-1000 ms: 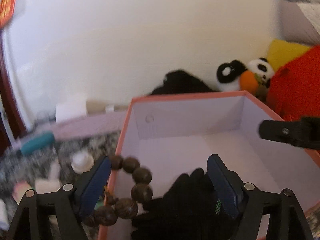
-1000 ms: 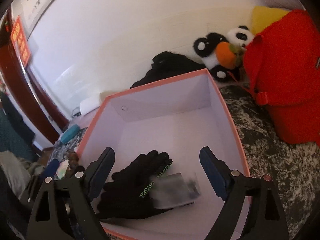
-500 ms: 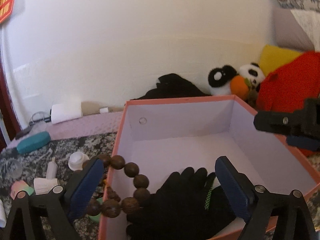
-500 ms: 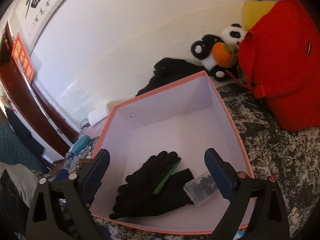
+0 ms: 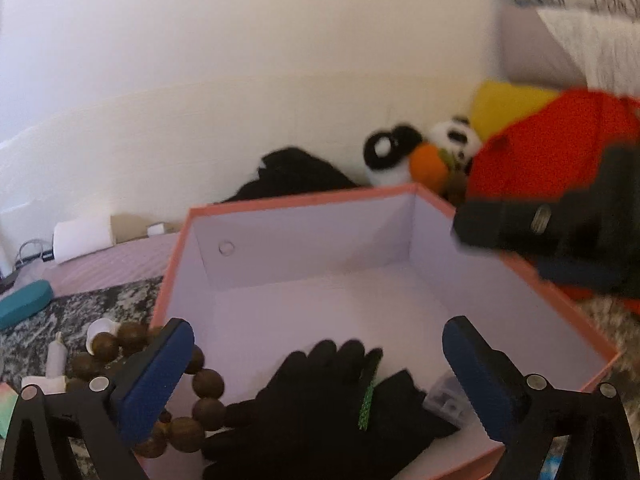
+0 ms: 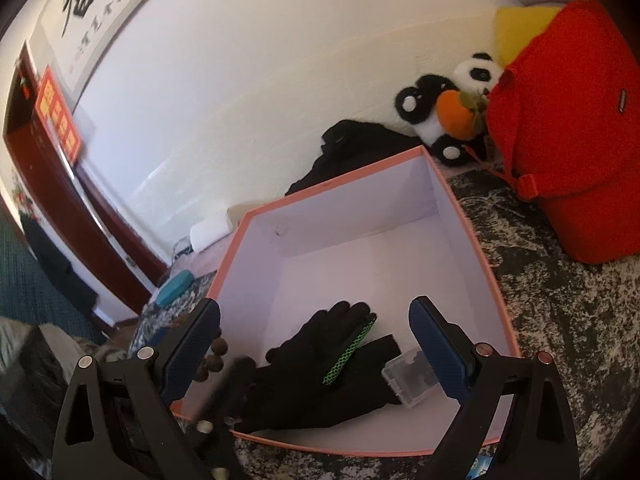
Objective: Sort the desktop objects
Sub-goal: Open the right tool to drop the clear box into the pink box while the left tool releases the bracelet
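A pink-rimmed box (image 5: 280,202) (image 6: 472,236) with a pale lilac inside holds black gloves (image 5: 320,412) (image 6: 320,368) with a green strip and a small clear plastic case (image 5: 446,400) (image 6: 408,380). A brown wooden bead bracelet (image 5: 200,396) (image 6: 212,360) hangs over the box's left rim beside my left finger. My left gripper (image 5: 320,380) is open above the near part of the box. My right gripper (image 6: 316,356) is open and empty above the box's near edge; it shows blurred at the right of the left wrist view (image 5: 552,240).
A red bag (image 6: 568,128), a panda plush (image 6: 452,100) and black cloth (image 6: 352,148) lie behind the box. Left of the box are a teal case (image 5: 24,304), a white roll (image 5: 82,236) and small white bottles (image 5: 56,356) on the mottled tabletop (image 6: 560,312).
The clear case dropped from my right gripper into the box beside the gloves. My right gripper rose and drew back. My left gripper shifted a little; the bracelet stays on the rim.
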### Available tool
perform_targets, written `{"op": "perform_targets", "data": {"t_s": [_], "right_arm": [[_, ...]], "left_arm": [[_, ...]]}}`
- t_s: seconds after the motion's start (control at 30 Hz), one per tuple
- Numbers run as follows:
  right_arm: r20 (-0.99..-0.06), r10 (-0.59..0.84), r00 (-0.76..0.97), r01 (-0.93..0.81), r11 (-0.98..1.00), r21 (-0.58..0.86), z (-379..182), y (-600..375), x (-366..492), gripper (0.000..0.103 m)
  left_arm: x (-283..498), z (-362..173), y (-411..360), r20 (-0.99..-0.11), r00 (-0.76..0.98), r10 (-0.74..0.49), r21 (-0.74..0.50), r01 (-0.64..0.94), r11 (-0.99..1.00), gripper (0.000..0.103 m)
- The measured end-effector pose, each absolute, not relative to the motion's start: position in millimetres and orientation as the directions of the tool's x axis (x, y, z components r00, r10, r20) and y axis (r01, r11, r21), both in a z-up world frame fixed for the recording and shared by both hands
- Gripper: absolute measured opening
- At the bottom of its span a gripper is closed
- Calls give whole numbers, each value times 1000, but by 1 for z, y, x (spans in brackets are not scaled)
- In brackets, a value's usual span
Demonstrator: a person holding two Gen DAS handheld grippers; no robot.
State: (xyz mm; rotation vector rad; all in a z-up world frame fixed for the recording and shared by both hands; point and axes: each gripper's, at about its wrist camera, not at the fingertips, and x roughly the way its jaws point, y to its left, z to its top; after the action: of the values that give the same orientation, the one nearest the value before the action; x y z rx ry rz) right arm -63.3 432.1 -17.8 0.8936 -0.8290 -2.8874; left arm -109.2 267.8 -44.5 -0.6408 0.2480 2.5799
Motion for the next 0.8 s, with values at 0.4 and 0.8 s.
{"op": "perform_targets", "data": {"t_s": [0.4,0.8], "right_arm": [[-513,-145,-846,-202,-804,560,-27,467,-61,97],[-531,-146,-835,-210,-806,553,-33,455,-73,97]], "left_arm": [[-119,-51,247,-522,-740,423,-35,-477,-878,102],[-121,-53,150,-479,-840,253,54,-316,-947,102]]}}
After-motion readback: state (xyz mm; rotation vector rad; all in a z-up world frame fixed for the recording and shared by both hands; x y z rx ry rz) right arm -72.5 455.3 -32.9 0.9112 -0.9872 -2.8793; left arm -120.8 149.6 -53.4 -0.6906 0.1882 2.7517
